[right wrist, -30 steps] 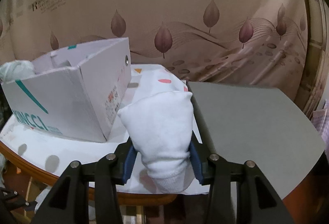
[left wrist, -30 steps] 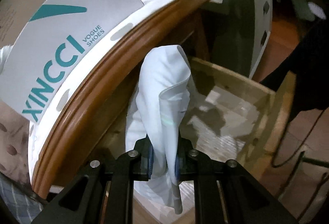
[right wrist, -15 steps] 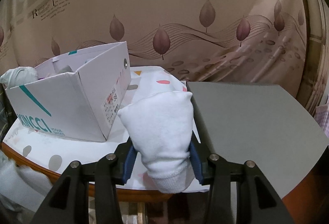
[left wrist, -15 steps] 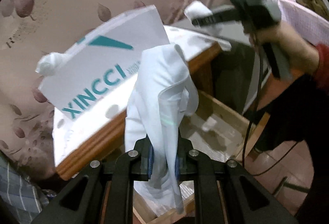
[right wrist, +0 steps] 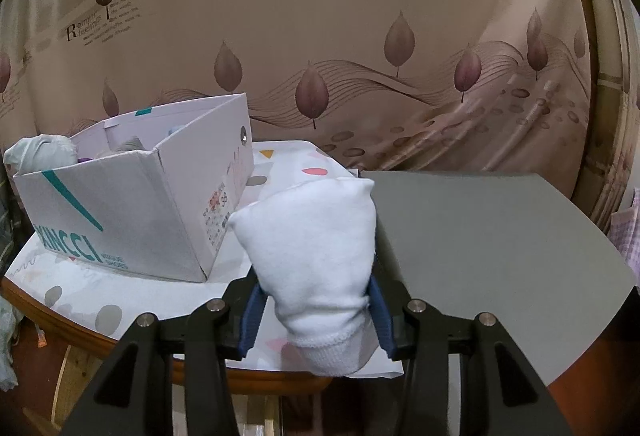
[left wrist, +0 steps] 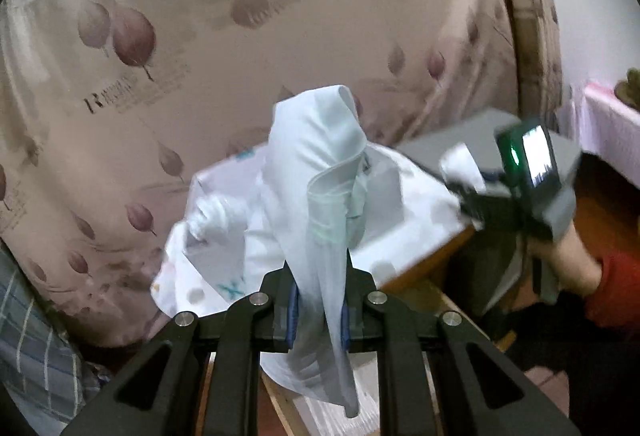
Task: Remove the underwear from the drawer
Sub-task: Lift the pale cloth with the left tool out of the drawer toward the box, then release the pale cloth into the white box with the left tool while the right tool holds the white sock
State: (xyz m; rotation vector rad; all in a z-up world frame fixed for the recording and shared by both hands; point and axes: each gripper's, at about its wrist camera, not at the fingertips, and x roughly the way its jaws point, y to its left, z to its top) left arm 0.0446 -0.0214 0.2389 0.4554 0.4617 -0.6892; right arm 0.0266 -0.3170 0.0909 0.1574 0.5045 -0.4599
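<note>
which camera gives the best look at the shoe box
The right wrist view: the shoe box sits sharp and whole on the table, its printed side facing us. In the left wrist view it is blurred and mostly hidden behind the underwear.

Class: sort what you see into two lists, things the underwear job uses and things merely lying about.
Job: left hand-held gripper; pale underwear; right hand-held gripper; white rolled garment.
Lying about: shoe box; grey board; leaf-print curtain.

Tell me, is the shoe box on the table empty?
No, the shoe box on the table holds bundled cloth items that show above its rim.
</note>
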